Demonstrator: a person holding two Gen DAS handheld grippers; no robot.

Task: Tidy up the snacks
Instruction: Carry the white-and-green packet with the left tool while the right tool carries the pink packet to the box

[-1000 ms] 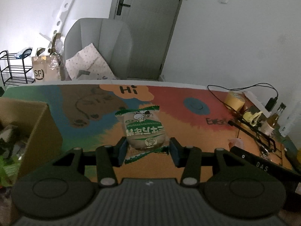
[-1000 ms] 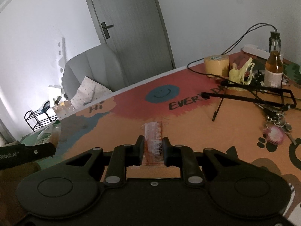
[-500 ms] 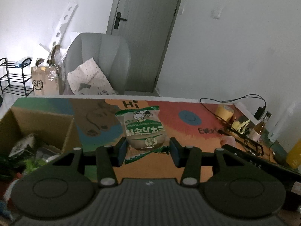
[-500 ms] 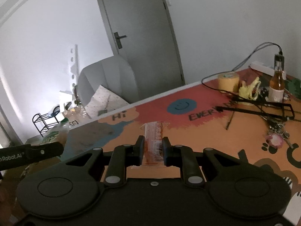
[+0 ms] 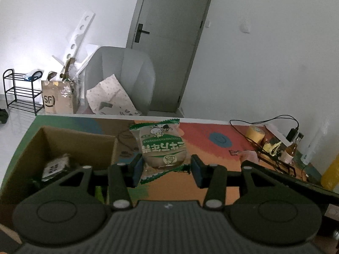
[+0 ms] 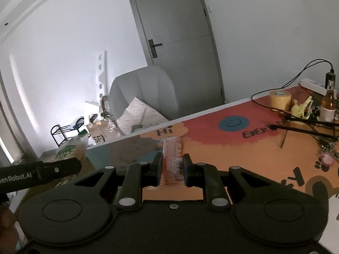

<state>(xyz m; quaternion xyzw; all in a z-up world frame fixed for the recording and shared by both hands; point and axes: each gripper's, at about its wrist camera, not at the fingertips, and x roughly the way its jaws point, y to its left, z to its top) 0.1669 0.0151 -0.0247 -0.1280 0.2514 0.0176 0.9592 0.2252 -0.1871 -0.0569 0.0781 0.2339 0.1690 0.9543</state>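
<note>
Snacks: left gripper (image 5: 165, 168) clamps green packet (image 5: 162, 148), right gripper (image 6: 172, 170) orange packet (image 6: 172, 158); release inside left box (image 5: 78, 146).

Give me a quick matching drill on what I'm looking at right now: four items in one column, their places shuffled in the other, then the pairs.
Items:
1. green-and-white snack bag
2. orange snack packet
3. cardboard box
4. roll of tape

Places:
A. far right of the table, beside the bottle
B. in the right claw
C. left end of the table, open, with snacks inside
D. in the left claw

Pairs: 1-D, 2-B, 3-C, 4-A
</note>
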